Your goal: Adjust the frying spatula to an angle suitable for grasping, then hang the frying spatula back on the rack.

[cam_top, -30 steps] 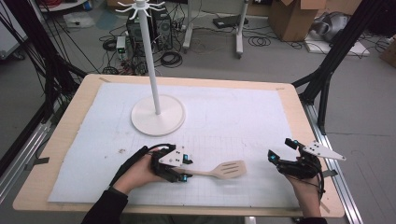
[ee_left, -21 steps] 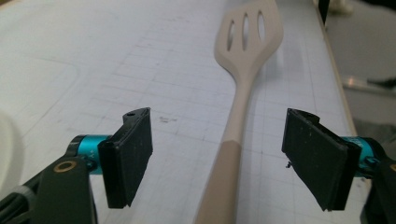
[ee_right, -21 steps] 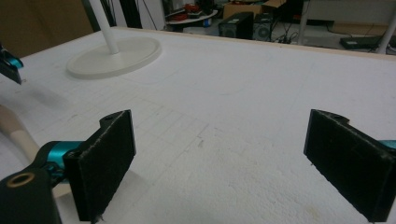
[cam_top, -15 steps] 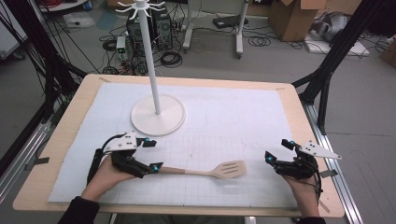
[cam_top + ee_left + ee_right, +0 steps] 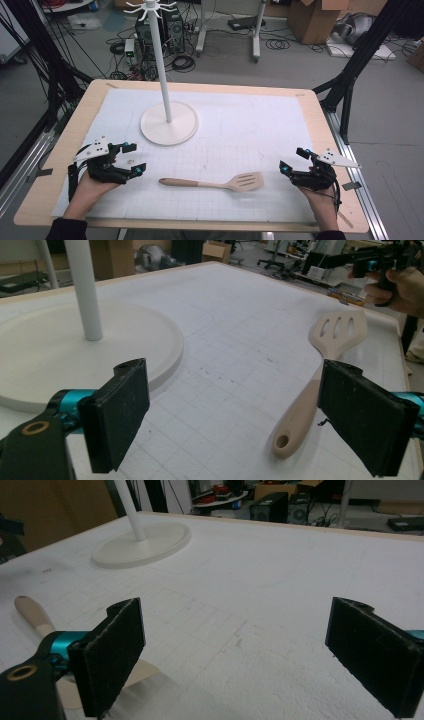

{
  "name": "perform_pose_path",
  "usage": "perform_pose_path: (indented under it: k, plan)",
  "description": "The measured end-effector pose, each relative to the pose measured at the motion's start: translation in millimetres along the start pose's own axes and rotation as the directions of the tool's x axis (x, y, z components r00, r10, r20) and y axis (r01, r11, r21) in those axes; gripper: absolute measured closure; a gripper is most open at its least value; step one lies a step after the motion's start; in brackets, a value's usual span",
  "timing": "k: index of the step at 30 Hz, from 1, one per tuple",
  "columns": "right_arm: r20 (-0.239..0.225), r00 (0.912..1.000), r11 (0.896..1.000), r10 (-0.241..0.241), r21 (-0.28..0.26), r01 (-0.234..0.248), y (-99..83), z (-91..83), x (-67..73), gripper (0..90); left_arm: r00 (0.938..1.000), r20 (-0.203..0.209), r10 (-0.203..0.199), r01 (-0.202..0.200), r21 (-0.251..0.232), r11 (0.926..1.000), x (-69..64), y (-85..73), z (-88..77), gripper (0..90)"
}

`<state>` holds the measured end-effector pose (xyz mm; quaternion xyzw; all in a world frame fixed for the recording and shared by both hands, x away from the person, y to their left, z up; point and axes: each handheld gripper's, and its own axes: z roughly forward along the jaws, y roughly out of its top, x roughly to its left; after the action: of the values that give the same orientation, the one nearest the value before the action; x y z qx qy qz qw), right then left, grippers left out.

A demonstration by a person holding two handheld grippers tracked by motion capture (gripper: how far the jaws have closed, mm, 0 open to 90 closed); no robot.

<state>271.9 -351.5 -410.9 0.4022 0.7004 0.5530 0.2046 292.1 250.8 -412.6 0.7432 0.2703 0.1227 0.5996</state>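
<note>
High view: smooth wooden slotted spatula (image 5: 215, 183) flat on gridded mat (image 5: 240, 130).

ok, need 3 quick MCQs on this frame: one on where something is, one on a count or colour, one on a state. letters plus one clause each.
1. Where does the spatula lie?
A. on the stand's base
B. flat on the mat between the two grippers
C. hung on the stand's hooks

2. How many slots does the spatula's blade have?
A. one
B. three
C. six

3. What state is the left gripper in?
A. open, nothing between the jaws
B. shut on the spatula's handle
C. shut on the stand's pole

Key: 1 B, it lies on the white mat with the left gripper on one side and the right gripper on the other. 2 B, the left gripper view shows three slots. 3 A, its jaws stand wide apart, having just opened, with the handle beyond them.
</note>
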Motion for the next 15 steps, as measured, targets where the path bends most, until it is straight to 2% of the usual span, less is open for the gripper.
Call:
perform_pose_path:
  k: [7,15]
  plan:
    - [-0.003,1.0,1.0,0.002,0.001,-0.002,0.2,0.3,-0.5,8.0,0.9998,-0.019,-0.006,0.006,-0.022,0.9997,0.8,1.4,-4.8,12.6]
    - [-0.016,0.9998,1.0,-0.008,-0.006,0.008,3.1,0.3,1.5,8.0,0.9998,-0.02,-0.002,0.002,-0.025,0.9997,-0.3,1.8,-6.1,12.6]
